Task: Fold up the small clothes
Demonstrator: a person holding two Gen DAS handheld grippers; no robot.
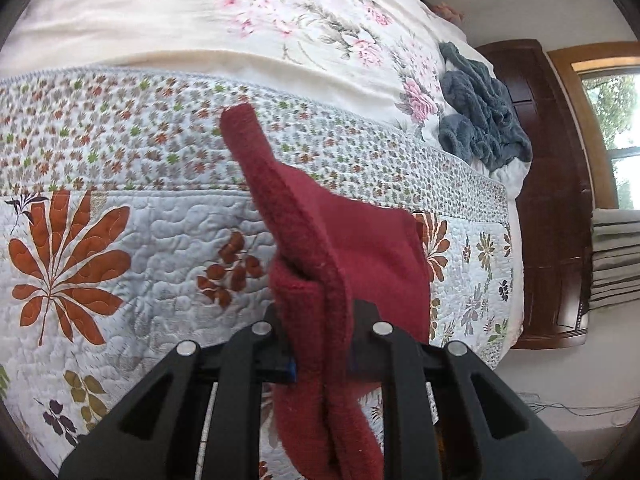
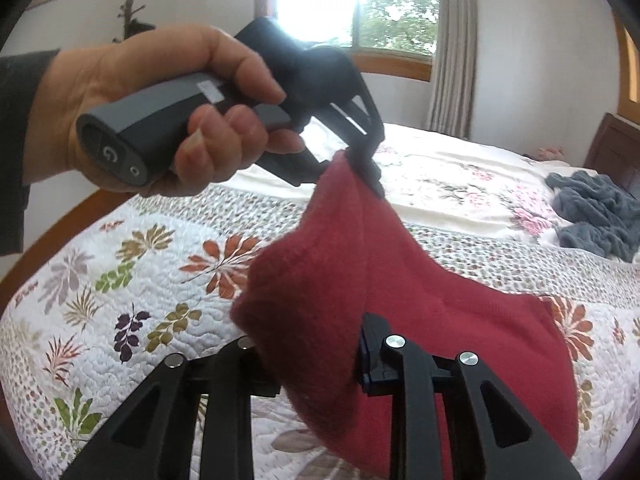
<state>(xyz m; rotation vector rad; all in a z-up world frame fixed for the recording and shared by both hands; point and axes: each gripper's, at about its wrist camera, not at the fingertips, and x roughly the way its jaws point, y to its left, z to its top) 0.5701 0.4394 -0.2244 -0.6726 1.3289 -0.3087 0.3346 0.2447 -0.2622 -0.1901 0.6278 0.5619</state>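
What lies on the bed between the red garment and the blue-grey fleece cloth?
Nothing but bedding: in the right wrist view, only bare quilt and flowered sheet lie between the red garment and the blue-grey fleece cloth.

Both wrist cameras look along their fingers, close over the quilt, sharing the red cloth.

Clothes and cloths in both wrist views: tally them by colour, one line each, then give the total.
Dark red garment, held up over the quilt by the left gripper and the right gripper: 1
Grey-blue fleece garment, crumpled on the floral sheet near the headboard: 1
Total: 2
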